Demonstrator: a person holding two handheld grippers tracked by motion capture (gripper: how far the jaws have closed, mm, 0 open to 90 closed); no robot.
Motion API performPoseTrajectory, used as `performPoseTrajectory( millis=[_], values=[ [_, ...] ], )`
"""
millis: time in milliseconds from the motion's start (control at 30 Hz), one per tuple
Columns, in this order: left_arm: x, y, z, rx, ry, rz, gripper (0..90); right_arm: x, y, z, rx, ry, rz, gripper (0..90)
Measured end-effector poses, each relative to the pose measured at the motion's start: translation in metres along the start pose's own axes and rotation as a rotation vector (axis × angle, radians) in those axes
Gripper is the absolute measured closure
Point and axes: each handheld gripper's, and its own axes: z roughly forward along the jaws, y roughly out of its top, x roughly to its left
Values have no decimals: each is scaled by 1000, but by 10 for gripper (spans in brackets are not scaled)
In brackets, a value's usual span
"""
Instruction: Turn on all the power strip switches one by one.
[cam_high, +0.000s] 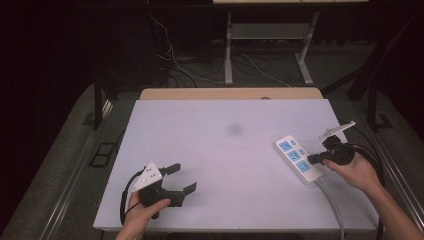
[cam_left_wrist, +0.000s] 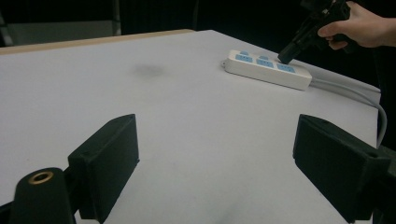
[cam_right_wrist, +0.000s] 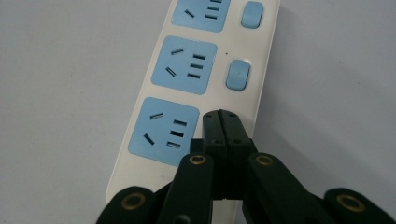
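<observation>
My right gripper (cam_right_wrist: 220, 114), jaws pressed together, tips on the power strip (cam_right_wrist: 187, 93) at lower centre; left gripper (cam_high: 175, 178) gapes wide.

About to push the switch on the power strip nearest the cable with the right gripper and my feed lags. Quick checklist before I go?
1. Right gripper shut into one tip: ok.
2. Tip over the third switch: cannot tell, jaws hide it.
3. Power strip flat on the table: ok.
4. Sockets free of plugs: ok.
5. Left gripper open, well away from the strip: ok.
6. Strip's cable away from the tip: ok.
</observation>
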Motion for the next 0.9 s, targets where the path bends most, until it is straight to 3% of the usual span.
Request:
performPoseTrajectory(
  millis=[367, 900],
  values=[
    [3, 0, -2, -6, 7, -11, 126, -1, 2, -2, 5, 4, 31, 900],
    [3, 0, -3, -13, 13, -15, 128, -1, -1, -12, -10, 11, 31, 900]
  ],
)
